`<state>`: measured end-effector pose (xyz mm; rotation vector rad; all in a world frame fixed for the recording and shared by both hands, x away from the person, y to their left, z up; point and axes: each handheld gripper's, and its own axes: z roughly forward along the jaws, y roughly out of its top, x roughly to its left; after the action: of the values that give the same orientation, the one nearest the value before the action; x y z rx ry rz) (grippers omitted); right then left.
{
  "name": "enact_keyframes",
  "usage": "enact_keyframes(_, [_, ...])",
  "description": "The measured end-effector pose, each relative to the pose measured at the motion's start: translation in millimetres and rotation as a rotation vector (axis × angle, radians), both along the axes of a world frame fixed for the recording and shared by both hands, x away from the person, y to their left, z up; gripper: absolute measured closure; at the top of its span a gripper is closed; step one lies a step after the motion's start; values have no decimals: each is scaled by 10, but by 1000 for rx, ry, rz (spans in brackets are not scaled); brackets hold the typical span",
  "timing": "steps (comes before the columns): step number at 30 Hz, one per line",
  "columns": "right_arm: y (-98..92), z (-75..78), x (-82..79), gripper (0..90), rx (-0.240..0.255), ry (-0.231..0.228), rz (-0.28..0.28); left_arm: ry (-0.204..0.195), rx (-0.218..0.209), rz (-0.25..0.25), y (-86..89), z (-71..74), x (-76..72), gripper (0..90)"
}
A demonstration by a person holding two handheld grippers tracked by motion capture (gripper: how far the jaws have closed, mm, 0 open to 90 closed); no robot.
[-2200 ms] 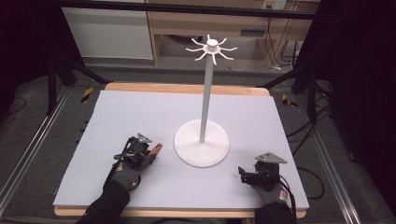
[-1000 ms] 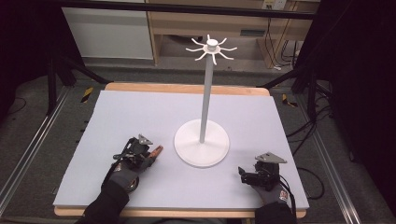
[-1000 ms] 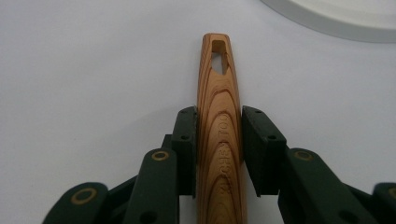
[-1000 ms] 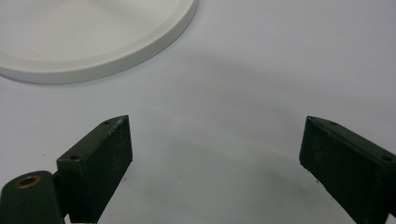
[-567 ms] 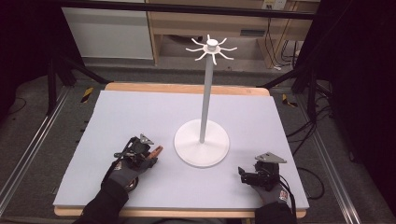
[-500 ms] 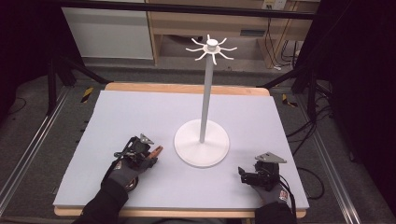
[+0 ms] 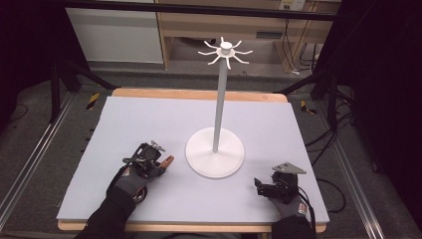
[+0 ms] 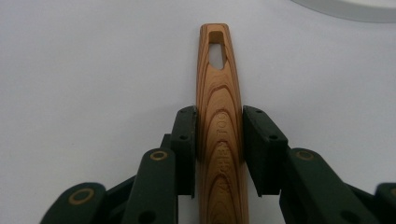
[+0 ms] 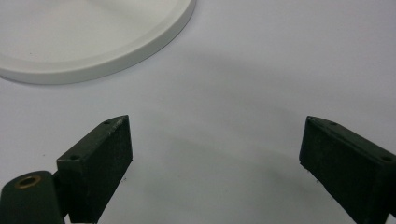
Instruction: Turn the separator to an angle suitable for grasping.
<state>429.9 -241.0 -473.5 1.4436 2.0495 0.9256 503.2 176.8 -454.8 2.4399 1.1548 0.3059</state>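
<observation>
Left gripper at 7 o'clock, low over the table, pointing toward 2 o'clock, 2 jaws clamped on a wooden handle, right gripper at 5 o'clock, pointing toward 9 o'clock, jaws wide apart

The slim, grained wooden handle runs off the bottom edge of the left gripper view, so its working end stays out of sight. Lettering burnt into it is partly covered by the black jaws and too blurred to read. In the right gripper view, the round white stand base is cut by the top and left edges.
</observation>
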Motion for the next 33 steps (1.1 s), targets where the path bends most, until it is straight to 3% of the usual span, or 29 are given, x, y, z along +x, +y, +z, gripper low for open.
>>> enact_keyframes(15, [3,-2,2,98,1,3,2,-24,-54,2,76,6,-32,671])
enact_keyframes(18, [3,-5,4,98,-2,4,2,-51,-70,3,115,62,-59,671])
enact_keyframes(20, [4,-2,1,98,-4,6,2,-94,-104,17,173,130,-91,672])
enact_keyframes(27, [6,-3,1,99,0,6,-2,-137,-171,27,292,287,-173,673])
enact_keyframes(30, [4,-3,1,99,-1,4,1,-146,-179,27,310,337,-195,673])
enact_keyframes(32, [3,-3,2,98,-1,5,0,-163,-190,22,326,392,-219,673])
enact_keyframes(33, [7,-3,1,99,0,7,-3,-189,-206,20,340,455,-248,673])
